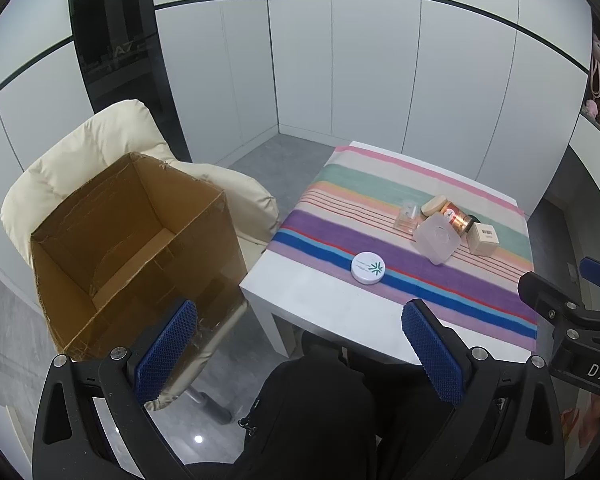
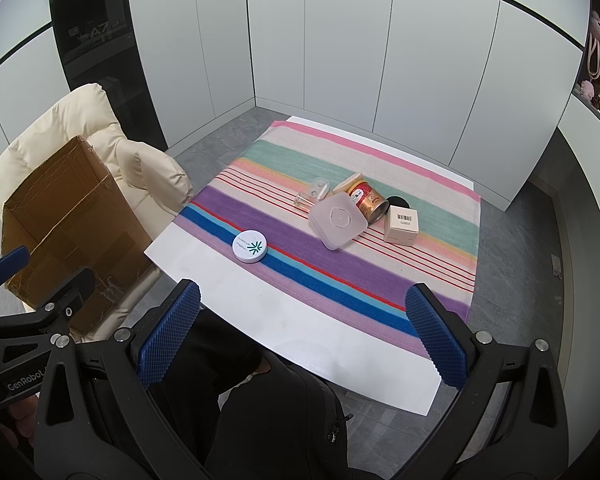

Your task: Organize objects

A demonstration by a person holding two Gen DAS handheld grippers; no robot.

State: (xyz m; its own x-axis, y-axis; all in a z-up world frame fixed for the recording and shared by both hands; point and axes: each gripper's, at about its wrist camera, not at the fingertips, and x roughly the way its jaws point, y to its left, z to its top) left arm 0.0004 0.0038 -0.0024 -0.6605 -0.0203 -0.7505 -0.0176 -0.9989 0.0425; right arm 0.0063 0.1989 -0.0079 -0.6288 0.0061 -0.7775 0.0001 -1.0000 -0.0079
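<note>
Striped cloth (image 2: 340, 264) in pink, green, purple and blue covers most of a white desk (image 2: 300, 320), where a small clutter of containers waits well ahead of both sets of tongs. The left tongs (image 1: 300, 344) and right tongs (image 2: 304, 332) both hang above the desk's near edge with their blue-padded fingers wide apart, holding nothing. A round white tin (image 2: 250, 246) with a green starburst logo lies alone on the blue stripe, nearest the tongs; its small print cannot be read. Farther back, a frosted plastic box (image 2: 338, 220) leans against a red-and-gold can (image 2: 366, 200) lying on its side, with a clear glass jar (image 2: 312, 196) just to the left and a small cream carton (image 2: 401, 224) bearing a barcode label to the right. An open cardboard box (image 1: 136, 240), empty as far as can be seen, sits on a cream padded chair (image 1: 100, 140) at the desk's left. "GenRobot" reads on the left tool's body in the right wrist view; "DAS" shows on the right tool in the left wrist view. A glass panel (image 2: 96, 32) behind shows "A7".
</note>
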